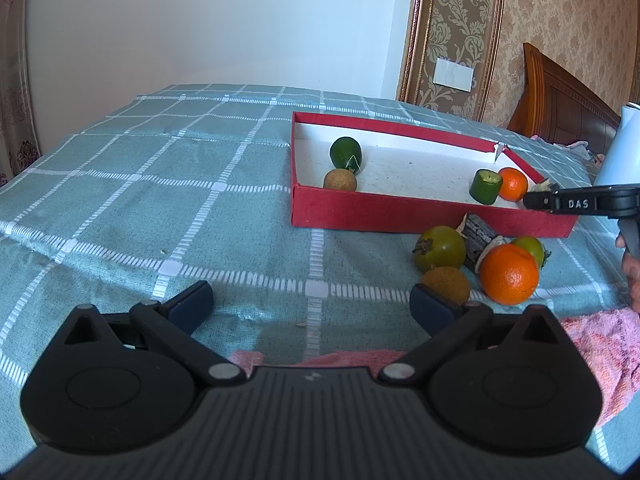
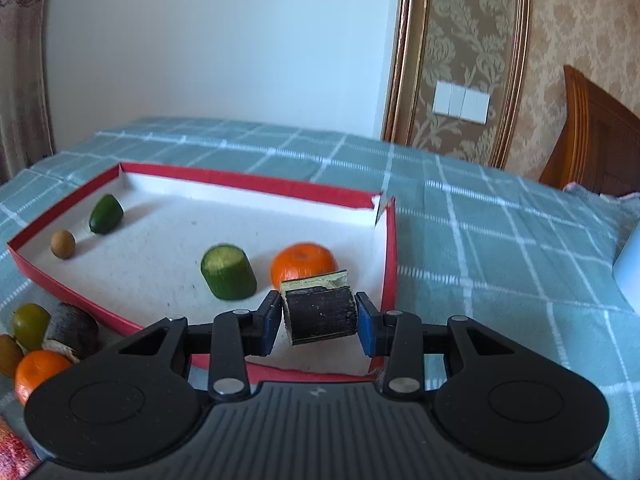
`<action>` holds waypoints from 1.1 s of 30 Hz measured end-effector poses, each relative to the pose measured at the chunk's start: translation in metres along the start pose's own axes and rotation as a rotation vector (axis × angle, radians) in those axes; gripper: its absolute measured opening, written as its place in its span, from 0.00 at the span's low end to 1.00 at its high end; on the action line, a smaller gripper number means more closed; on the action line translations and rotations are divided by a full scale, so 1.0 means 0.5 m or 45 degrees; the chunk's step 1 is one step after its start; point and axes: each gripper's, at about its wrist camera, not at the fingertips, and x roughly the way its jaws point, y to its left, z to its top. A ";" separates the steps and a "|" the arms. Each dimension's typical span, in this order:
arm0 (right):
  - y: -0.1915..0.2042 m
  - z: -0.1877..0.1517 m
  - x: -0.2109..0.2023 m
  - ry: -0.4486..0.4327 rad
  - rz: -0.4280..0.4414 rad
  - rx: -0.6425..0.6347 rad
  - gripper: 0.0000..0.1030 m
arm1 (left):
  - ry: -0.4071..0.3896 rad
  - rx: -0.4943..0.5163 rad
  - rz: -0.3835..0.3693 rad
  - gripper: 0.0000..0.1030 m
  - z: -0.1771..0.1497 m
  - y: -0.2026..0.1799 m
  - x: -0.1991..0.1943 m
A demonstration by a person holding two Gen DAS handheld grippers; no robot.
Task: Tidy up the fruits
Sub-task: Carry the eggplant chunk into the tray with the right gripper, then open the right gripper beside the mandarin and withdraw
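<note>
A red box (image 1: 400, 216) with a white floor lies on the checked cloth. Inside it are a green cucumber piece (image 1: 346, 154), a brown ball fruit (image 1: 339, 181), a cut cucumber stub (image 2: 228, 272) and a small orange (image 2: 302, 264). My right gripper (image 2: 318, 314) is shut on a dark sugarcane chunk (image 2: 320, 316), held just above the box's near right corner. Outside the box lie a green fruit (image 1: 440, 248), a second sugarcane chunk (image 1: 478, 240), a large orange (image 1: 509, 275), another green fruit (image 1: 530, 248) and a brown ball (image 1: 446, 284). My left gripper (image 1: 312, 304) hangs open and holds nothing, left of that pile.
A pink cloth (image 1: 592, 340) lies at the near right. A white object (image 2: 628, 268) stands right of the box. A wooden headboard (image 1: 560, 96) and a papered wall rise behind. The teal checked cloth (image 1: 160, 200) stretches left of the box.
</note>
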 end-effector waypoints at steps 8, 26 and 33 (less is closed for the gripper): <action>0.006 0.000 0.020 0.018 -0.028 -0.015 0.37 | 0.000 0.000 0.000 1.00 0.000 0.000 0.000; 0.004 -0.002 0.004 -0.021 -0.004 0.024 0.61 | 0.007 0.015 0.009 1.00 0.000 -0.004 0.003; 0.007 -0.006 -0.012 -0.039 -0.001 0.014 0.64 | 0.014 0.028 0.020 1.00 0.000 -0.009 0.005</action>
